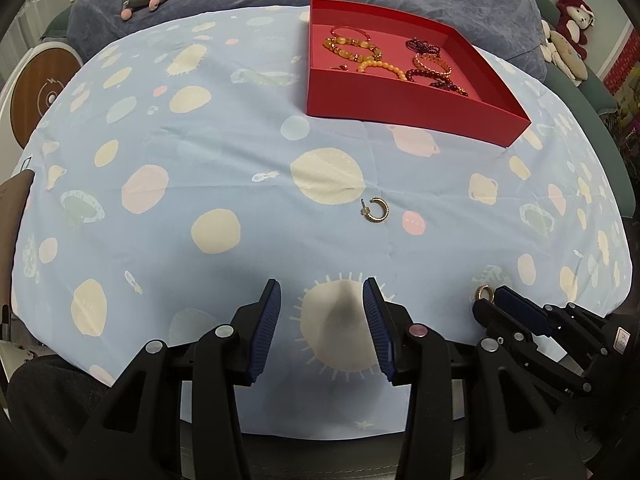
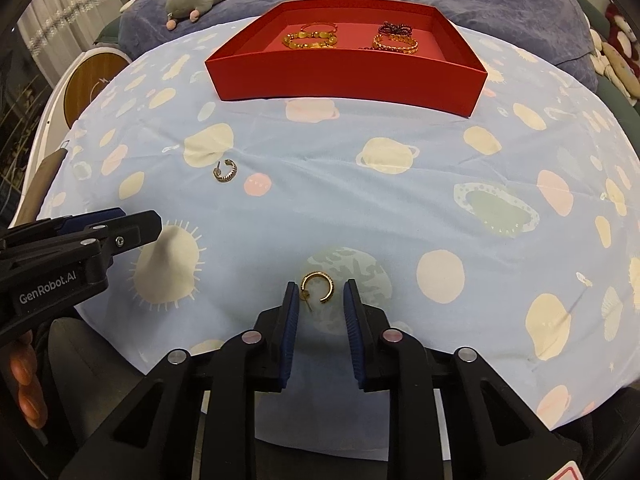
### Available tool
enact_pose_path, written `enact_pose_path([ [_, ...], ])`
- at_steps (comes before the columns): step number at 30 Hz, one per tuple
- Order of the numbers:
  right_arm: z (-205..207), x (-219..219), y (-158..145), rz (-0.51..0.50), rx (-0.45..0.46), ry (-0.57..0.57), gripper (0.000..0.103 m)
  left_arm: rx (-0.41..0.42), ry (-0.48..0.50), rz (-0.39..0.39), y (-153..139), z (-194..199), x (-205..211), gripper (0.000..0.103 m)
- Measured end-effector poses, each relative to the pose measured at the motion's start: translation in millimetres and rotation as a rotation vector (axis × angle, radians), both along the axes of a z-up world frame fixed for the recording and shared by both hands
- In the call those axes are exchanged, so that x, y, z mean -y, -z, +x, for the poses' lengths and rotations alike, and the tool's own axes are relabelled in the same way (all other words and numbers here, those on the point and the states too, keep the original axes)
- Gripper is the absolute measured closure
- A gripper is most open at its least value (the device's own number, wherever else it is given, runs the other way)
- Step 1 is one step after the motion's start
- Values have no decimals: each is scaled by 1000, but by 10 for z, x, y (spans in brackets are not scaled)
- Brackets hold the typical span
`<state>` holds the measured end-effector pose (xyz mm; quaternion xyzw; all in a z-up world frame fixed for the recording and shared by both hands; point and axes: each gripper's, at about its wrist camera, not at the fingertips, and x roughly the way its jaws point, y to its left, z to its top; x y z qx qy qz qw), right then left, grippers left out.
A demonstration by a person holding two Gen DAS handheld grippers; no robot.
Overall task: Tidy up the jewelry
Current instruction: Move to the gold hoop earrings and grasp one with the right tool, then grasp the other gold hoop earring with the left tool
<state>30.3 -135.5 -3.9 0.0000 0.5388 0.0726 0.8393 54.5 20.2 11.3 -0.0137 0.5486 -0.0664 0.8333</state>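
The right tongs [image 2: 319, 295] stood open around a gold earring [image 2: 317, 287] on the cloth [image 2: 304, 200]; the left tongs [image 1: 322, 292] gaped empty.

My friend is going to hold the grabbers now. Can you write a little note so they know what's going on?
Left hand-held gripper: open, nothing between its fingers, hovering over the cloth.
Right hand-held gripper: open around the gold hoop earring; the pads do not press on it yet.
The silver hoop earring lies loose on the cloth, apart from both grippers.
The red tray sits at the far side of the table.
Done: the bead bracelets are already in the tray.
Left: close on the gold earring, carry it to the tray, then fetch the silver one.
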Motion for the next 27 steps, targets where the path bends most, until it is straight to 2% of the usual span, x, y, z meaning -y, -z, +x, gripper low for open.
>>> enact_pose_path([
  [6, -29, 79, -23, 22, -1, 23, 88, 0, 9, -7, -7, 11, 52, 62],
  [9, -28, 127, -56, 33, 5, 38, 88, 2, 17, -9, -4, 41, 102, 58],
  [11, -24, 171, -73, 41, 7, 49, 88, 5, 21, -5, 3, 79, 144, 55],
  [18, 5, 258, -91, 64, 6, 77, 88, -3, 20, -35, 81, 297, 254, 55],
  [21, 25, 281, -86, 70, 3, 81, 88, -4, 29, -37, 113, 380, 305, 56],
  [27, 56, 328, -59, 79, -4, 91, 88, -13, 41, -27, 177, 485, 367, 65],
])
